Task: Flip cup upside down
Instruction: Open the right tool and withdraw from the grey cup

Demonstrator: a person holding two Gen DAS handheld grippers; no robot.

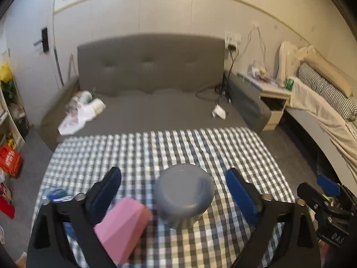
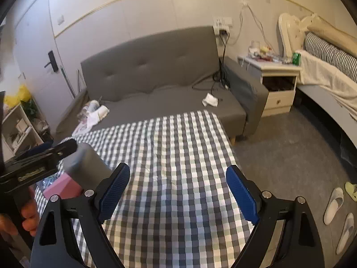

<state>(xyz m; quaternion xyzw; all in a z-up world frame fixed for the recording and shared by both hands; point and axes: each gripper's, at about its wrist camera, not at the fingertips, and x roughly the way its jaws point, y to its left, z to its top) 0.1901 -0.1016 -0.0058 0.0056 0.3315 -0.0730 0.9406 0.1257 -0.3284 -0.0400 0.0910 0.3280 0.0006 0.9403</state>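
Observation:
A grey cup [image 1: 184, 195] stands upside down on the checkered cloth [image 1: 156, 151], its flat base facing up. My left gripper [image 1: 174, 189] is open with its blue pads on either side of the cup, not touching it. A pink cup [image 1: 122, 225] lies tilted close to the left finger. In the right wrist view the grey cup [image 2: 86, 167] and pink cup [image 2: 61, 188] sit at the left, beside the left gripper's fingers [image 2: 64, 148]. My right gripper [image 2: 178, 192] is open and empty over the cloth.
A grey sofa [image 2: 156, 78] stands behind the table. A white nightstand [image 2: 274, 84] and a bed [image 2: 330, 71] are at the right. A shelf [image 2: 20, 125] is at the left. Slippers [image 2: 334, 203] lie on the floor at the right.

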